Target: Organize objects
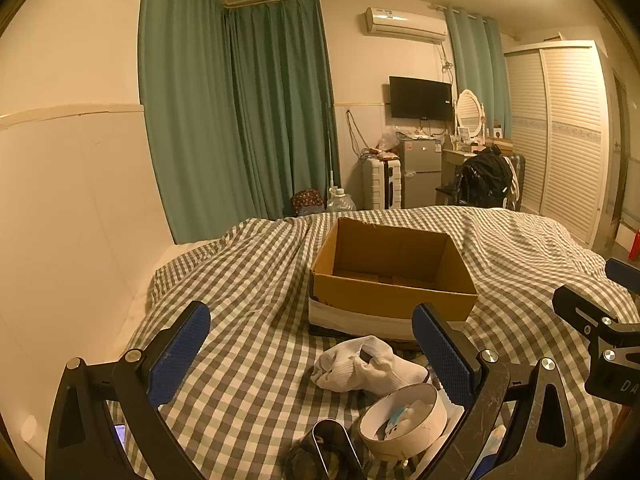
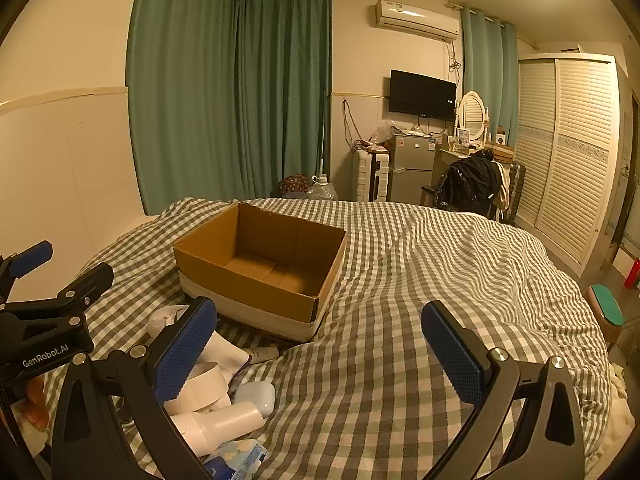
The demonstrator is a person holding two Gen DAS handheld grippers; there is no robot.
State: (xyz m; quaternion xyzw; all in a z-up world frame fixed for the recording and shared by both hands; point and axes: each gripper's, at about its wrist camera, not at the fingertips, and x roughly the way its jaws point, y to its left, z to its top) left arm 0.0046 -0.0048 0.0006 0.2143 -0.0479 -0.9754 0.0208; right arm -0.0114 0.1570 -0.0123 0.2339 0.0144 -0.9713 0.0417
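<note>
The left gripper (image 1: 312, 354) hangs low over a checked bedspread (image 1: 248, 280), its 2 blue-padded fingers (image 1: 180, 354) spread wide with nothing between them. In the left wrist view, a crumpled white sock (image 1: 366, 366) lies in the lower centre of the frame, just in front of an open cardboard box (image 1: 390, 300) that sits in the middle of the frame. The box looks empty inside — only its brown floor shows. Below the sock, at the bottom centre, stands a white tape roll (image 1: 404, 420), and a dark clip-like object (image 1: 332, 448) lies just left of it, too cut off to identify.

The right gripper (image 2: 318, 350) is likewise spread apart and holds nothing. In the right wrist view the box (image 2: 260, 264) sits left of centre, and the clutter gathers in the lower left: a white earbud case (image 2: 256, 398), a white bottle (image 2: 224, 424) lying on its side just below it, a slim tube (image 2: 262, 354) near the box's front corner, and a blue-printed packet (image 2: 240, 458) at the bottom edge.

Along the far wall — upper right of both frames — hang a television (image 2: 422, 96) and an air conditioner (image 2: 416, 20).
</note>
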